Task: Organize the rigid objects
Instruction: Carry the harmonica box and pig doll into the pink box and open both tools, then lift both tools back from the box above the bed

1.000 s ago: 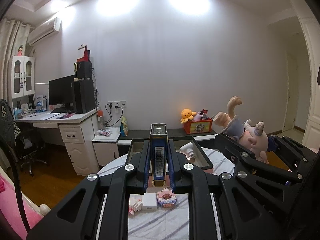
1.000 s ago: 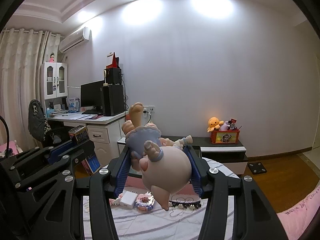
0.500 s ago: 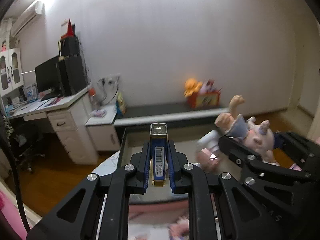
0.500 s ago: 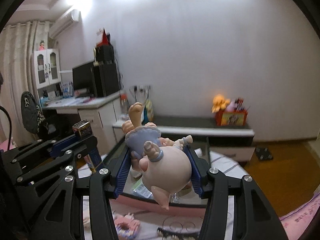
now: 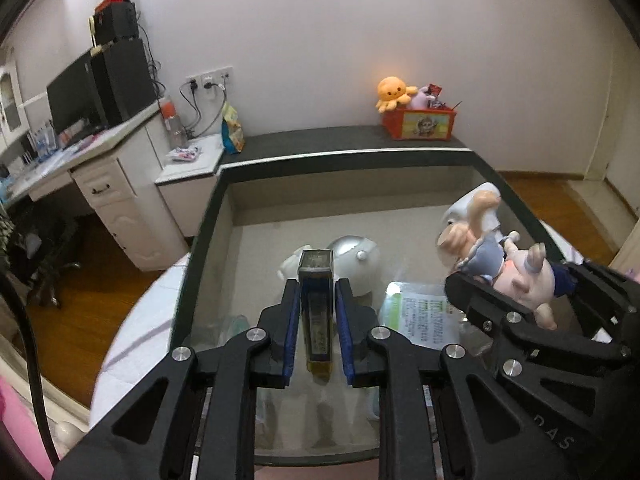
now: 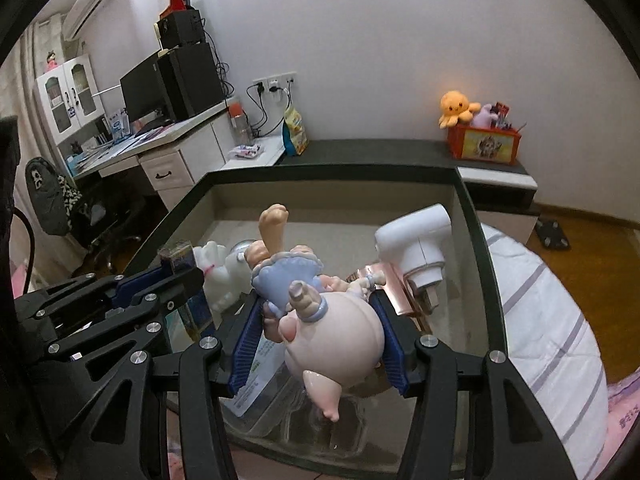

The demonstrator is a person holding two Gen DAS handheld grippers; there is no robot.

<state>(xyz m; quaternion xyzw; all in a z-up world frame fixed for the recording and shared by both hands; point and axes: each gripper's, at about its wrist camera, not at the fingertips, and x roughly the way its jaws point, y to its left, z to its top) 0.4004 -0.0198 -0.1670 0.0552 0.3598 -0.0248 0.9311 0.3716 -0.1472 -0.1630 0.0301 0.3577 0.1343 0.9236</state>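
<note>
Both claws have been carried forward and tipped downward, so that the clear bin [image 5: 208,240] is now looked into from above by each camera, where a second earlier the far wall and the ceiling lights filled both views and only the table top with its small toys lay below the fingers. This is judged to mean that the carry is over and the drop into the bin is at hand. In the left claw [image 5: 317,304] a slim blue box [image 5: 316,312] stands between the blue pads; the jaws are opening, and a thin gap is seen on either side of the box, so the hold is being let go. Just beyond the left fingertips a white toy [image 5: 352,256] rests on the bin floor, and a printed packet [image 5: 424,316] lies to the right of them. The right claw [image 6: 320,320] is closed on a pink pig doll [image 6: 340,344], held belly-up with one foot raised past the fingertips; its grip looks unchanged from the earlier frames. Ahead and to the right of it a white dryer [image 6: 416,240] lies in the bin, with a rose-gold case [image 6: 384,280] beside the right pad. In the earlier left view the barcode face of the box was lit; now it is in shadow and the box appears lower between the pads. The doll has yet to be released.
</note>
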